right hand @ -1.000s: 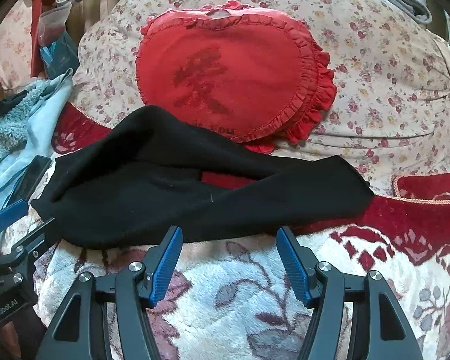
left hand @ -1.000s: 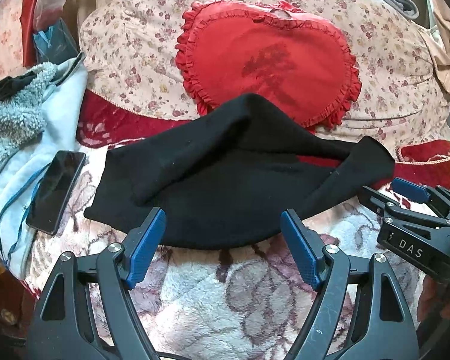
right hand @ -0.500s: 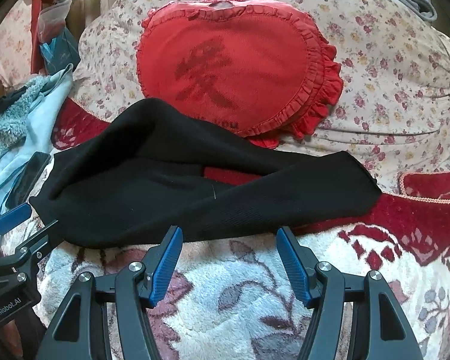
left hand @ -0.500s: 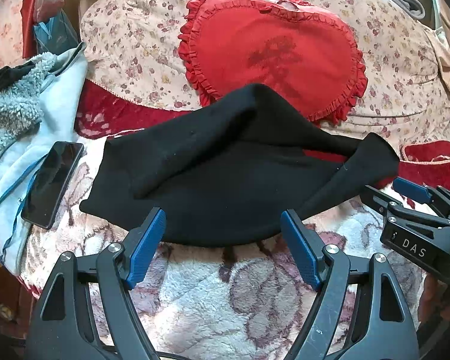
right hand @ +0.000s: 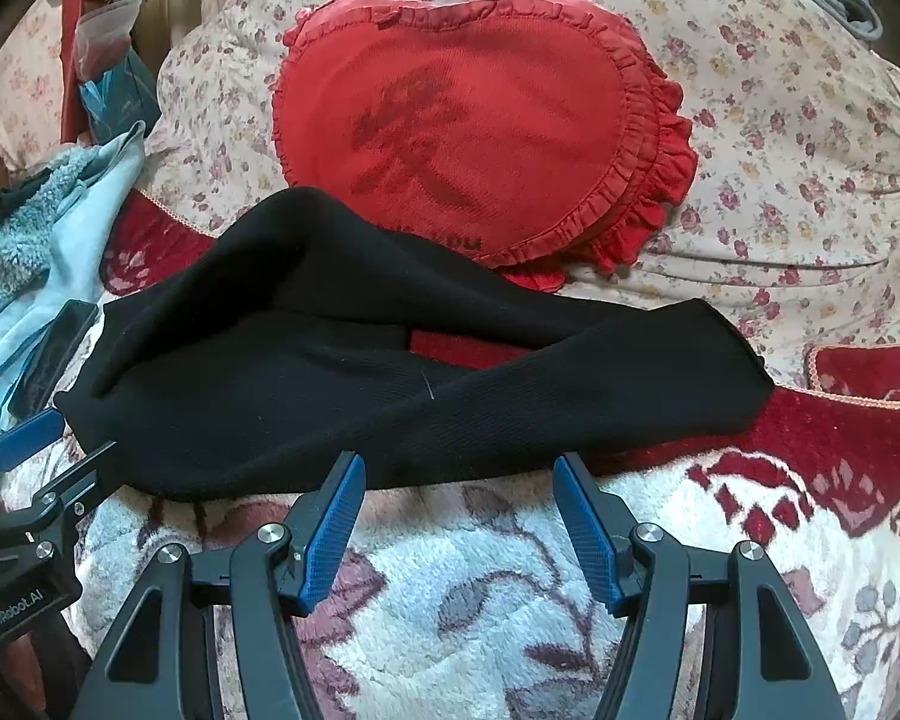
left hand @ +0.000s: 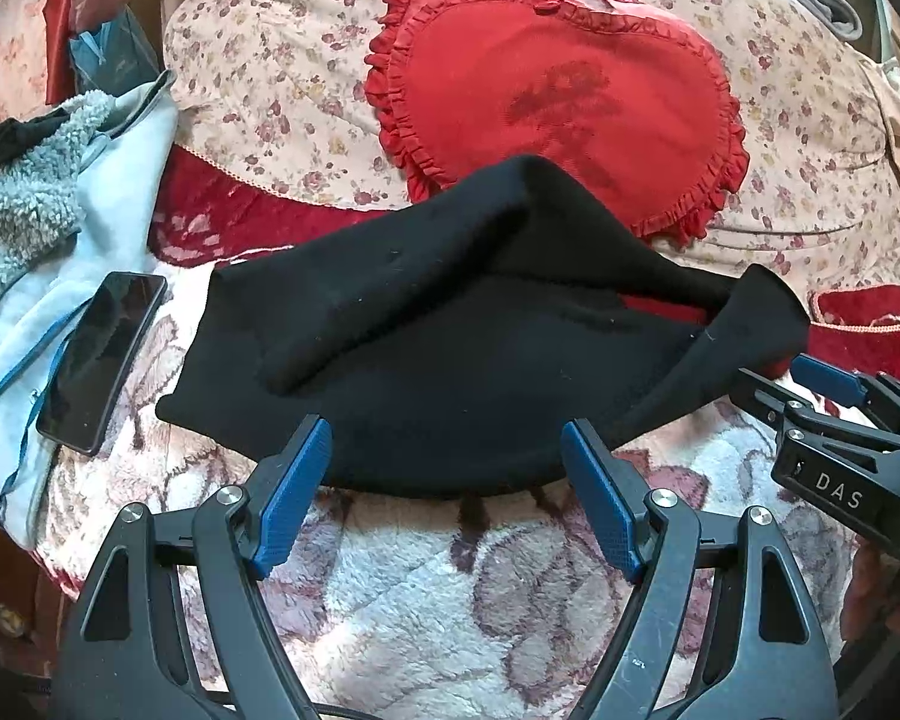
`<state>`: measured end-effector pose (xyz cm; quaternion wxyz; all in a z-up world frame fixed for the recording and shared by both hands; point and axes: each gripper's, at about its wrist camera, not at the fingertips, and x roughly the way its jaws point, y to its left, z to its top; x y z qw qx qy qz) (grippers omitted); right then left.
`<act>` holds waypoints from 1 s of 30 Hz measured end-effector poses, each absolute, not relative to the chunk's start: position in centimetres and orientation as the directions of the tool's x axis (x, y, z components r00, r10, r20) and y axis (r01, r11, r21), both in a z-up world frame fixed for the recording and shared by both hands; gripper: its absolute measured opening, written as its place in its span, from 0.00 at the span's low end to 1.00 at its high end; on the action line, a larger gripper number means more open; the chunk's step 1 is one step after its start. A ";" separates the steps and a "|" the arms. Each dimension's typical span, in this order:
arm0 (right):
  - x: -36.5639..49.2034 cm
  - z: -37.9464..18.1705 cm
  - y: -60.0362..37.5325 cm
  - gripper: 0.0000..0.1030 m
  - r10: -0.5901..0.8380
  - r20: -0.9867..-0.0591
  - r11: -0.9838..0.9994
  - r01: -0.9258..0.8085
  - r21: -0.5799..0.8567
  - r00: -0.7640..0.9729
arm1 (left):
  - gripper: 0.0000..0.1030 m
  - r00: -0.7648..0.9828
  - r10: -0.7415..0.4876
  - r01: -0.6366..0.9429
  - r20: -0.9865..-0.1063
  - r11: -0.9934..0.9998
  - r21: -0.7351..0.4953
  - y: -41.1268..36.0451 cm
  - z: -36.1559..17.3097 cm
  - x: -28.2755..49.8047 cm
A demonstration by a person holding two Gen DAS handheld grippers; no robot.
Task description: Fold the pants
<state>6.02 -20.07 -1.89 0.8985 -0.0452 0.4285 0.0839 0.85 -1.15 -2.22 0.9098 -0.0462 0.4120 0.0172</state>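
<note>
I find the pants (left hand: 450, 348) bunched at twelve o'clock on the blanket (left hand: 426, 588), one fold unfinished. Left gripper (left hand: 447, 504) and right gripper (right hand: 459, 531) both gape, holding nothing; flattening remains.

Bright daylight, sharp focus, heavy fisheye bending and dark vignetted corners.

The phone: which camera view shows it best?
The left wrist view: the phone lies fully visible on the light blue cloth. In the right wrist view only its dark edge shows, beside the pants.
</note>
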 end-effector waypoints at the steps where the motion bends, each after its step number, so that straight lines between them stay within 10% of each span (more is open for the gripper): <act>1: 6.1 -2.0 -20.0 0.61 0.112 -0.779 0.982 -0.191 -0.010 0.617 | 0.77 0.659 -0.008 -0.070 -0.752 0.995 -0.073 -1.1 -2.2 0.9; 30: 10.4 -1.6 -17.8 0.61 0.183 -0.803 0.970 -0.238 0.053 0.568 | 0.77 0.631 0.021 -0.154 -0.776 0.983 -0.098 2.4 -3.5 1.5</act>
